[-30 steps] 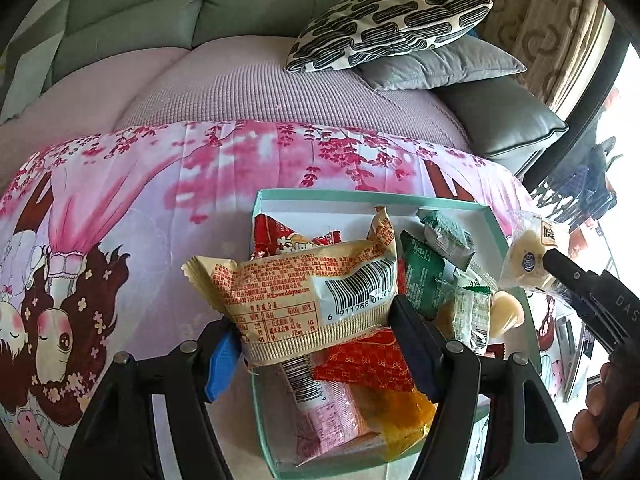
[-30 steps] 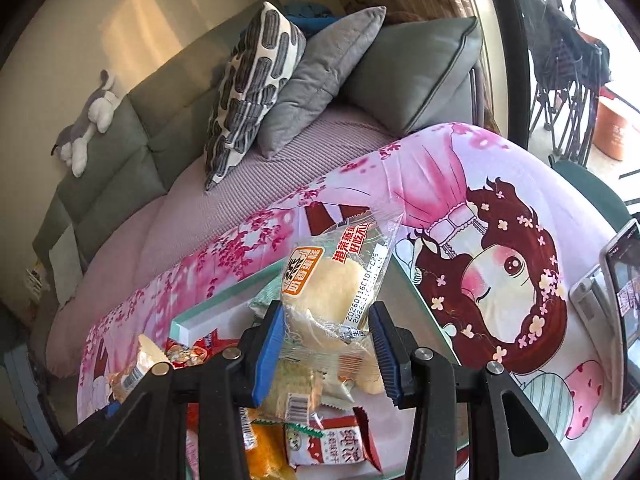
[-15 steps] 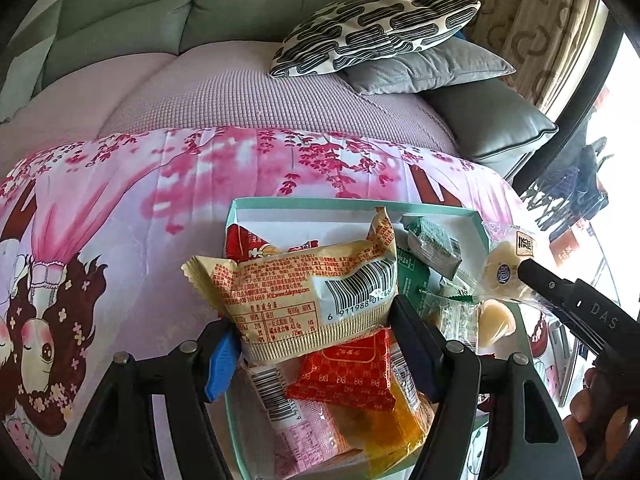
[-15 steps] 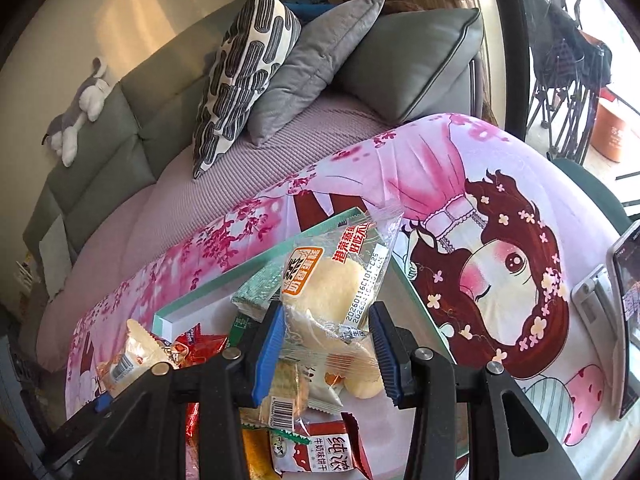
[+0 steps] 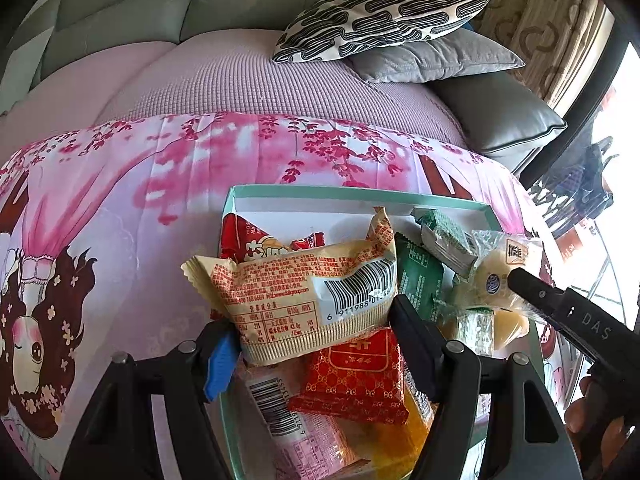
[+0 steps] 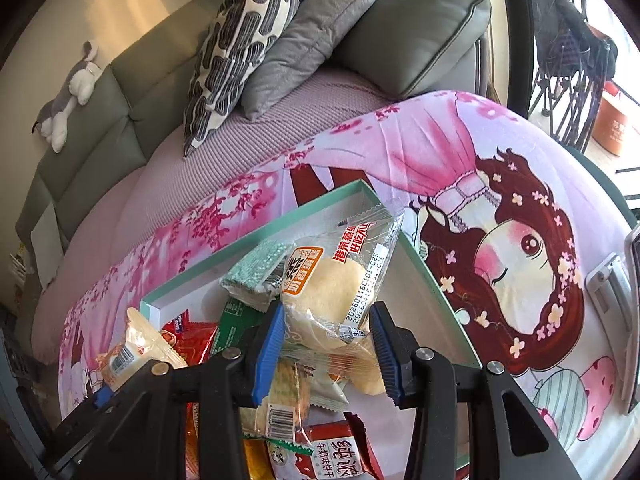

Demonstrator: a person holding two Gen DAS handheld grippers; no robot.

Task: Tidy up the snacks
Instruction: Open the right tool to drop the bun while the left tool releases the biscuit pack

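A shallow teal-rimmed box (image 5: 344,192) (image 6: 280,232) lies on the pink printed cloth and holds several snack packets. My left gripper (image 5: 308,344) is shut on a cream packet with a barcode (image 5: 304,292), held above the box's near left part. My right gripper (image 6: 328,344) is shut on a clear bag of pale round cakes (image 6: 332,280), held over the box's right side. That bag (image 5: 496,276) and the right gripper's black finger (image 5: 560,304) show at the right of the left wrist view. The cream packet (image 6: 132,348) shows at lower left in the right wrist view.
In the box lie a red packet (image 5: 356,376), green packets (image 5: 420,284), an orange one (image 5: 400,440) and a pink one (image 5: 288,412). A grey sofa with patterned cushion (image 5: 380,20) stands behind. A phone on a stand (image 6: 624,300) sits at the right edge. A hand (image 5: 592,420) grips the right handle.
The right gripper has sunk and shifted with its bag towards the box. The left wrist view has drifted slightly over the box; both grips are unchanged.
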